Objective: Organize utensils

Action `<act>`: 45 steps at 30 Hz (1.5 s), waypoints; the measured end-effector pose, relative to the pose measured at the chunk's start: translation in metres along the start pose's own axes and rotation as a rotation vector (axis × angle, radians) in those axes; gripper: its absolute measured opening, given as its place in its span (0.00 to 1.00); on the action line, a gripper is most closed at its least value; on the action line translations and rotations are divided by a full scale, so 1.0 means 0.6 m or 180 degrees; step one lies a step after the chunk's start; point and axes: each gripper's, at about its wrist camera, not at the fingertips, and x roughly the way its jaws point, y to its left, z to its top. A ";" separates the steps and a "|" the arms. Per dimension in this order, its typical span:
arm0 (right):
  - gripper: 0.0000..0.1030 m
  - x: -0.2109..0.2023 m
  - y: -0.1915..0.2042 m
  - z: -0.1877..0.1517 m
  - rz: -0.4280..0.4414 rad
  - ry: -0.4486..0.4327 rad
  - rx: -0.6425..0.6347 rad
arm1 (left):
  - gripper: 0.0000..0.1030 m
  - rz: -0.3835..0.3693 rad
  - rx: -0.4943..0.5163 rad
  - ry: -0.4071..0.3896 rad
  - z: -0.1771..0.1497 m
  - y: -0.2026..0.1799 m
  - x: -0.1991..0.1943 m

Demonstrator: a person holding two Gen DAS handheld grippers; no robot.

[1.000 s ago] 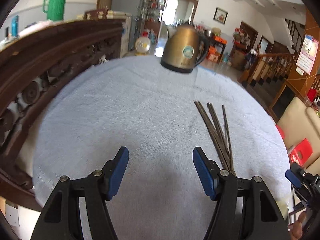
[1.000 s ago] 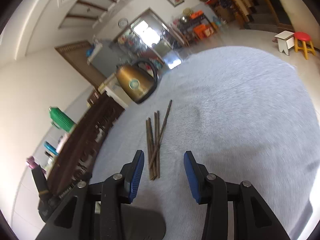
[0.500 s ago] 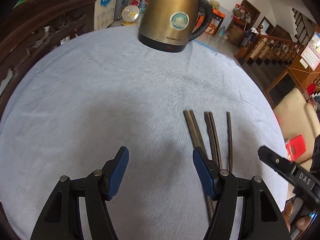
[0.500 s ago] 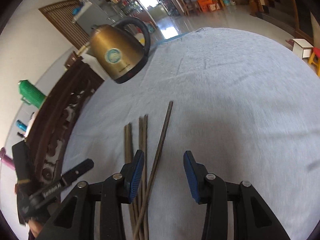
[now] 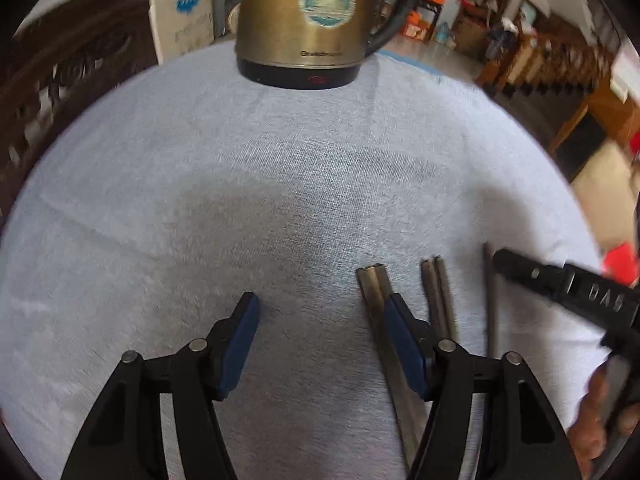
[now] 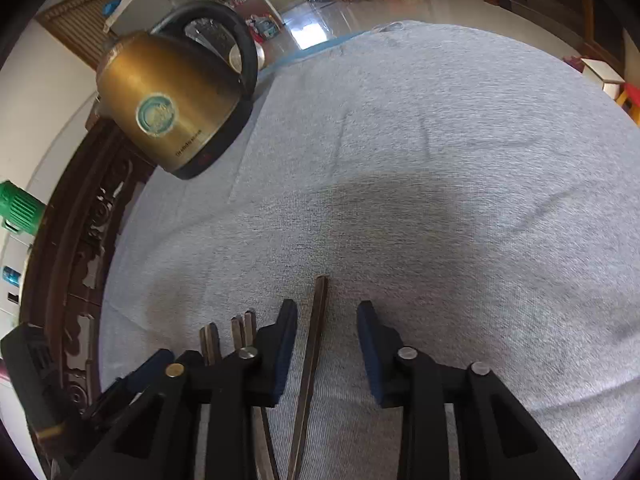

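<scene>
Several dark brown chopsticks (image 5: 438,300) lie side by side on the grey-blue tablecloth (image 5: 280,184). My left gripper (image 5: 322,320) is open and low over the cloth; its right finger rests over the leftmost pair (image 5: 374,284). My right gripper (image 6: 327,332) is open and straddles a single chopstick (image 6: 316,328), which lies between its blue pads. The other chopsticks (image 6: 242,330) sit just left of it, partly hidden by its left finger. The right gripper's body (image 5: 576,292) shows at the right of the left wrist view.
A brass electric kettle (image 5: 316,20) stands at the far edge of the table; it also shows in the right wrist view (image 6: 172,108). A carved dark wooden chair back (image 6: 76,260) runs along the table's left side. The left gripper's finger (image 6: 132,380) shows bottom left.
Both grippers have moved forward and lower over the table. The right gripper shifted so one chopstick now lies between its pads. The left gripper's right finger now overlaps the leftmost chopsticks.
</scene>
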 end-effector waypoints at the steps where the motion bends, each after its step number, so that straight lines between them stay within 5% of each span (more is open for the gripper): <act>1: 0.24 0.002 0.005 0.001 -0.0053 -0.0022 -0.0041 | 0.62 0.0015 0.0050 -0.0032 -0.001 -0.003 0.000; 4: 0.19 0.007 0.015 0.002 -0.0144 -0.0057 -0.0144 | 0.59 0.0012 0.0073 -0.0061 -0.002 -0.004 -0.001; 11: 0.02 -0.004 0.019 -0.024 -0.0402 -0.0026 -0.0417 | 0.32 0.0143 0.0386 -0.0058 -0.021 0.010 -0.013; 14: 0.02 -0.016 0.006 -0.039 -0.0362 0.0009 -0.0442 | 0.31 0.0057 0.0466 -0.0023 -0.032 0.022 -0.024; 20: 0.05 -0.038 -0.015 -0.051 -0.0279 0.0168 -0.0257 | 0.31 -0.0194 0.0093 0.0005 -0.027 0.048 -0.042; 32: 0.07 -0.007 0.009 -0.022 -0.0332 0.0120 -0.0343 | 0.34 0.0188 0.0493 -0.0111 -0.013 -0.022 -0.015; 35: 0.08 0.001 0.029 -0.020 -0.0511 0.0036 -0.0506 | 0.25 0.0255 0.0687 -0.0129 -0.016 -0.044 -0.016; 39: 0.03 0.001 0.045 -0.036 -0.0740 0.0043 -0.0824 | 0.18 0.0198 0.0822 -0.0137 -0.022 -0.044 -0.020; 45: 0.03 -0.028 0.010 -0.057 -0.0719 0.0109 -0.0729 | 0.15 0.0123 0.0773 -0.0030 -0.038 -0.016 -0.039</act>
